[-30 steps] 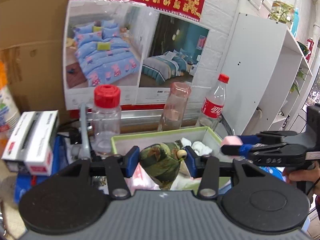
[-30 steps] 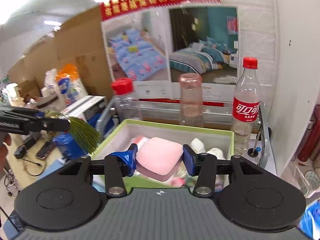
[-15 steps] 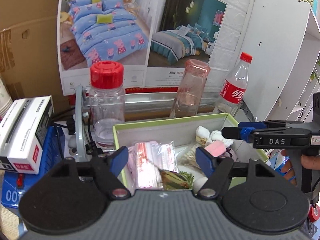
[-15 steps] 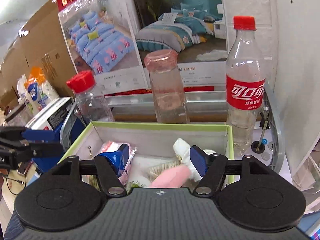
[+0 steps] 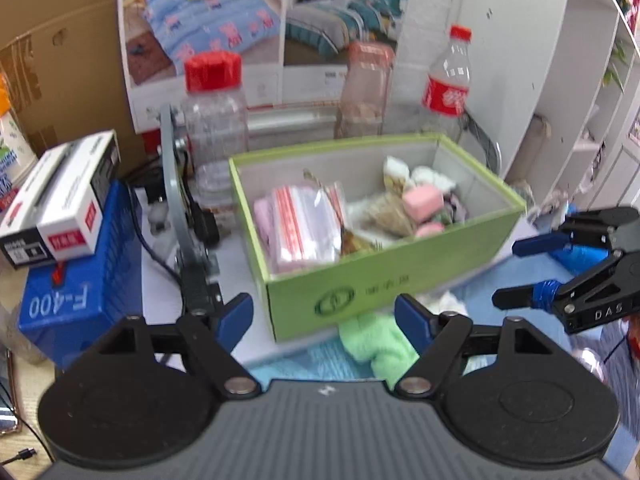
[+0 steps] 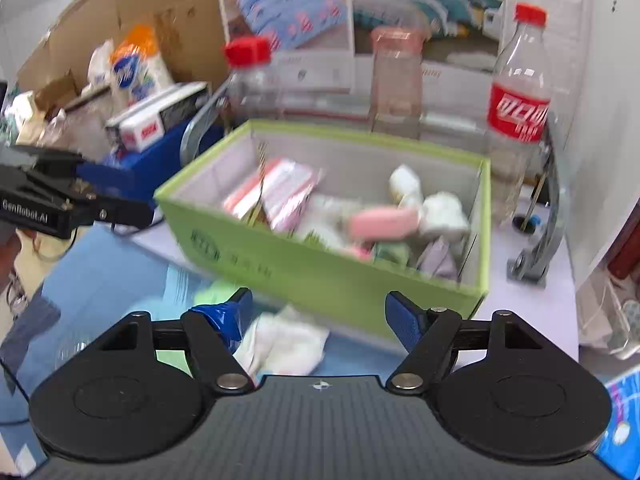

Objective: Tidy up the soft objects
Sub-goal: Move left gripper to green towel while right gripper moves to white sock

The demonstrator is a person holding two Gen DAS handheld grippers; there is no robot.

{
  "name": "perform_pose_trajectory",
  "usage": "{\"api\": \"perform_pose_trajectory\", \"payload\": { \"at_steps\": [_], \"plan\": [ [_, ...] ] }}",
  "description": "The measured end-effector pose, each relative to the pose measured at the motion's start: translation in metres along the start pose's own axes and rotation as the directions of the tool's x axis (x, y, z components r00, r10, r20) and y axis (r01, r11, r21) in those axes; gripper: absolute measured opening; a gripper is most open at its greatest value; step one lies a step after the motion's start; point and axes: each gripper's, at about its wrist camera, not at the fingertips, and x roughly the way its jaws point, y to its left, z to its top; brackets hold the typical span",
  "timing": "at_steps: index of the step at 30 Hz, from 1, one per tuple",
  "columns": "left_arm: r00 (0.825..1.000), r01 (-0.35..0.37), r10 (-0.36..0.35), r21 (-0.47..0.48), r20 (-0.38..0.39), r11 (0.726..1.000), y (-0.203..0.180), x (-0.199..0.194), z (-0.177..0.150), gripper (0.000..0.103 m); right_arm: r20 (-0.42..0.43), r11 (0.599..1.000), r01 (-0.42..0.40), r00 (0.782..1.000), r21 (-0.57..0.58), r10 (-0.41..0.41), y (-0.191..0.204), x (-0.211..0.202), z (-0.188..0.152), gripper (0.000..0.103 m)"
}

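Observation:
A green box (image 5: 384, 276) (image 6: 320, 276) holds several soft items: a pink sponge (image 5: 422, 197) (image 6: 384, 222), a bagged pink cloth (image 5: 300, 228) (image 6: 276, 196) and white pieces (image 6: 444, 210). My left gripper (image 5: 324, 314) is open and empty in front of the box, above a green cloth (image 5: 376, 342). My right gripper (image 6: 318, 314) is open and empty over a white cloth (image 6: 288, 344) on the blue mat; it also shows in the left wrist view (image 5: 516, 272). The left gripper shows at the left of the right wrist view (image 6: 132, 208).
Behind the box stand a red-capped jar (image 5: 214, 108), a pink-lidded bottle (image 5: 366, 88) and a cola bottle (image 5: 448, 84). A blue box (image 5: 80, 280) with a white carton (image 5: 60, 196) sits left. A white shelf (image 5: 560, 80) stands right.
Both grippers let go of their items into the green box, opened, and pulled back and down in front of it. The pink sponge and the camouflage toy now lie inside.

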Motion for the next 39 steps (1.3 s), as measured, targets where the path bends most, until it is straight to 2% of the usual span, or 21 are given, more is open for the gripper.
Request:
{"api": "perform_pose_trajectory", "payload": {
  "at_steps": [3, 5, 7, 12, 15, 19, 29, 34, 37, 38, 39],
  "plan": [
    [0.994, 0.054, -0.050, 0.031, -0.094, 0.998, -0.006, 0.010, -0.006, 0.078, -0.050, 1.000, 0.010, 0.999, -0.024, -0.011, 0.004, 0.003, -0.012, 0.060],
    [0.981, 0.121, -0.115, 0.032, -0.159, 0.992, -0.009, 0.021, -0.005, 0.079, -0.078, 0.999, 0.012, 0.997, -0.043, -0.015, 0.005, 0.006, -0.015, 0.060],
    [0.969, 0.136, -0.125, 0.037, -0.214, 0.990, -0.014, 0.034, 0.000, 0.079, -0.092, 0.999, 0.007, 0.996, -0.051, -0.011, 0.005, 0.008, -0.017, 0.061],
    [0.919, 0.216, -0.175, 0.081, -0.352, 0.973, -0.028, 0.073, 0.008, 0.079, -0.125, 0.999, -0.009, 0.992, -0.046, 0.003, -0.001, 0.016, -0.017, 0.061],
    [0.894, 0.260, -0.208, 0.081, -0.397, 0.962, -0.031, 0.090, 0.009, 0.079, -0.135, 0.998, -0.004, 0.991, -0.057, -0.003, -0.003, 0.021, -0.019, 0.062],
    [0.883, 0.274, -0.201, 0.119, -0.425, 0.954, -0.039, 0.105, 0.006, 0.079, -0.149, 0.998, -0.012, 0.989, -0.058, 0.004, -0.007, 0.027, -0.021, 0.062],
    [0.898, 0.242, -0.173, 0.125, -0.405, 0.962, -0.029, 0.102, 0.007, 0.082, -0.188, 0.995, -0.030, 0.982, -0.095, 0.011, -0.001, 0.042, -0.017, 0.063],
    [0.903, 0.225, -0.172, 0.090, -0.393, 0.970, -0.016, 0.097, 0.003, 0.084, -0.193, 0.994, -0.032, 0.981, -0.104, 0.012, 0.007, 0.042, -0.013, 0.064],
    [0.911, 0.200, -0.162, 0.063, -0.379, 0.978, -0.003, 0.093, -0.001, 0.090, -0.197, 0.992, -0.035, 0.980, -0.125, 0.010, 0.017, 0.040, -0.010, 0.064],
    [0.921, 0.166, -0.132, 0.065, -0.366, 0.984, 0.003, 0.091, -0.002, 0.099, -0.198, 0.991, -0.038, 0.980, -0.130, 0.011, 0.020, 0.039, -0.010, 0.064],
    [0.929, 0.136, -0.105, 0.063, -0.356, 0.989, 0.010, 0.089, -0.005, 0.099, -0.200, 0.990, -0.040, 0.980, -0.133, 0.012, 0.023, 0.038, -0.009, 0.064]
  ]
}}
